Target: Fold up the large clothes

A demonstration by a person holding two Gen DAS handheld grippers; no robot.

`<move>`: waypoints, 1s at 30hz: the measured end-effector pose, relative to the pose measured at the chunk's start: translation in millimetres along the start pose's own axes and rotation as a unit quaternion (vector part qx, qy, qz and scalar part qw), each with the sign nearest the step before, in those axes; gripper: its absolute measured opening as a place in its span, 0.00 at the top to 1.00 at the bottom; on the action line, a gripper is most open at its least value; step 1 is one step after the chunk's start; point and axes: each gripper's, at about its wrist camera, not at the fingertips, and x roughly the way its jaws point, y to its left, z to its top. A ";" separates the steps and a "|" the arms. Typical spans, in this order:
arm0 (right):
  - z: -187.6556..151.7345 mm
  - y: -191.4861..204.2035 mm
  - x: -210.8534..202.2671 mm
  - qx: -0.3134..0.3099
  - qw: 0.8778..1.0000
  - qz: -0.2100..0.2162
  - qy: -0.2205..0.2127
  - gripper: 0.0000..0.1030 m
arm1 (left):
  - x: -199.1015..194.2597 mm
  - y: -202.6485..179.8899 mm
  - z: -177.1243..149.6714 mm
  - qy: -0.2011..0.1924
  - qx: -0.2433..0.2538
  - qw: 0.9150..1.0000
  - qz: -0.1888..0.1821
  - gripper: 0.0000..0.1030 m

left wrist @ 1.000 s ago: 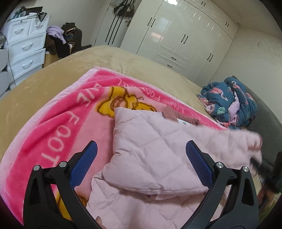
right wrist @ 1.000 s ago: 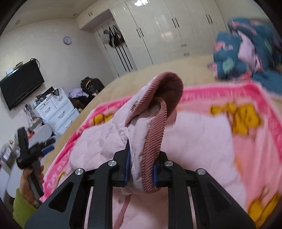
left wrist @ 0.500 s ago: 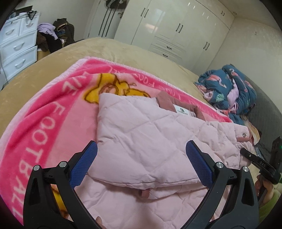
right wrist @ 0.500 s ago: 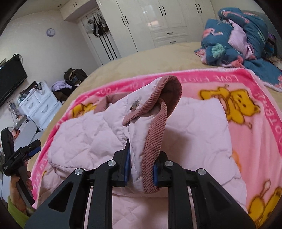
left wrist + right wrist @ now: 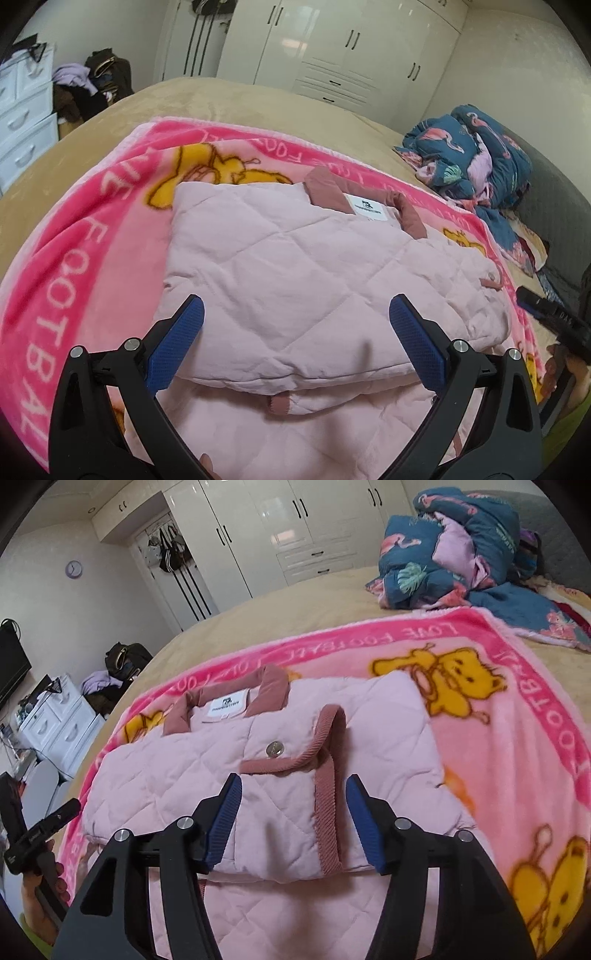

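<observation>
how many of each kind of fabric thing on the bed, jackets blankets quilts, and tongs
pink quilted jacket: 1
pink bear blanket: 1
blue flamingo quilt: 1
tongs: 2, left tongs and right tongs, both open, nothing gripped
total: 5

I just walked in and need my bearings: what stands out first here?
A pale pink quilted jacket lies folded on a bright pink bear-print blanket spread over the bed. Behind it, near the headboard, sits a crumpled dark blue flamingo quilt.
</observation>
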 end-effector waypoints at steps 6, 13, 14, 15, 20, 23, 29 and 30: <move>4.5 23.2 -6.8 -0.043 0.999 0.016 -0.010 0.44 | 18.4 -10.7 -7.3 0.021 0.018 1.000 -0.007 0.09; 16.0 68.7 3.6 -0.092 0.995 0.048 -0.004 0.34 | 48.5 -8.6 -28.0 0.073 0.041 0.996 0.019 0.08; 17.6 74.6 6.4 -0.098 0.994 0.050 -0.001 0.33 | 48.8 -6.1 -29.4 0.072 0.038 0.997 0.016 0.08; 18.8 80.5 10.1 -0.105 0.993 0.052 0.002 0.33 | 49.1 -4.3 -30.0 0.072 0.036 0.997 0.012 0.08; 17.4 108.9 50.8 -0.136 0.988 0.036 0.066 0.29 | 48.7 -5.0 -31.2 0.069 0.035 0.997 0.014 0.08; 8.9 116.2 77.3 -0.144 0.984 0.024 0.101 0.29 | 48.3 -5.5 -30.4 0.070 0.034 0.997 0.011 0.08; -17.4 104.4 123.2 -0.141 0.980 -0.010 0.143 0.27 | 47.2 -6.1 -29.7 0.069 0.033 0.997 0.008 0.08; -19.6 104.1 125.0 -0.141 0.980 -0.012 0.141 0.26 | 47.5 -6.6 -29.8 0.069 0.035 0.997 0.010 0.08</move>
